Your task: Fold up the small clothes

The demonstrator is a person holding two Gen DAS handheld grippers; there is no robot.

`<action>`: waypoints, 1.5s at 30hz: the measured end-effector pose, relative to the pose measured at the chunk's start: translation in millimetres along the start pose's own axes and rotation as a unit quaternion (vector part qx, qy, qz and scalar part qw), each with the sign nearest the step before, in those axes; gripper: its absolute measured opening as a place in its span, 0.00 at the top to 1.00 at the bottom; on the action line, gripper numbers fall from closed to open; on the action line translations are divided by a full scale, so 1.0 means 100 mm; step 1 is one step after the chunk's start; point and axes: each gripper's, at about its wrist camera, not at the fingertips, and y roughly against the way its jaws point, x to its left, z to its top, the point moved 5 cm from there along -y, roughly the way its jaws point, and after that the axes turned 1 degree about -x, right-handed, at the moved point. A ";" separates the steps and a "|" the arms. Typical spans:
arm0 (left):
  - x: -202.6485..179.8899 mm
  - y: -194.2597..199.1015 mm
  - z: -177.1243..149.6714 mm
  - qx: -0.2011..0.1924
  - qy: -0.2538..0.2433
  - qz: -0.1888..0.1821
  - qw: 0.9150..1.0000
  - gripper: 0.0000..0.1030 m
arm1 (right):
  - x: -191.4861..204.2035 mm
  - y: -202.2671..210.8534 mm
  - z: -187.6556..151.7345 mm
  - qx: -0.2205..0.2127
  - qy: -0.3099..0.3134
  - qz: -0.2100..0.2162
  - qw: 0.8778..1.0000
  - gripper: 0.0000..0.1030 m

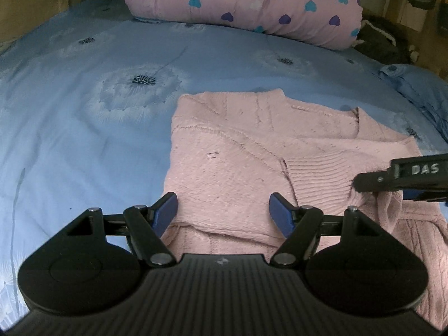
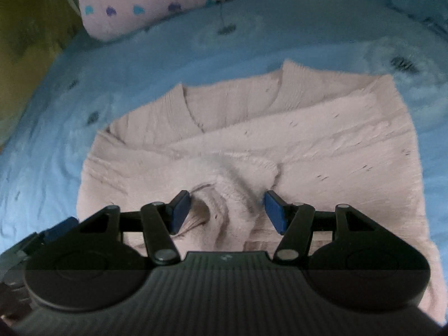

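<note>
While the pink knit sweater (image 1: 252, 151) lies flat on the blue bedspread (image 1: 84, 128) with both sleeves already crossed over its front, neither claw has hold of anything. The left gripper (image 1: 223, 214) hangs over the sweater's lower left part with its jaws spread wide and nothing between them, probably lined up to take that hem edge for the next fold. The right gripper (image 2: 225, 212) is parted too, a bit narrower, with the bunched ribbed cuff (image 2: 221, 204) sitting loose between its pads, so my guess is it's not pinching it at all. That cuff hump is the annoying bit, since it sticks up right where a neat fold would need flat fabric. Otherwise there's just the heart-print rolled quilt (image 1: 243, 2) at the head of the bed, well clear, so nothing else blocks the way.
</note>
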 end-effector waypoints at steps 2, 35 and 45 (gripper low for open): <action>0.01 0.00 0.00 0.000 0.003 0.001 1.000 0.25 | 0.02 -0.06 -0.02 0.001 0.004 0.001 1.000 0.40; -0.08 -0.07 0.07 -0.008 -0.012 0.013 1.000 0.25 | 0.20 0.41 -0.31 -0.111 0.275 -0.020 0.955 0.48; 0.02 -0.25 0.04 0.009 -0.016 0.023 1.000 0.24 | 0.45 -0.03 -0.36 -0.080 0.265 -0.029 0.960 0.82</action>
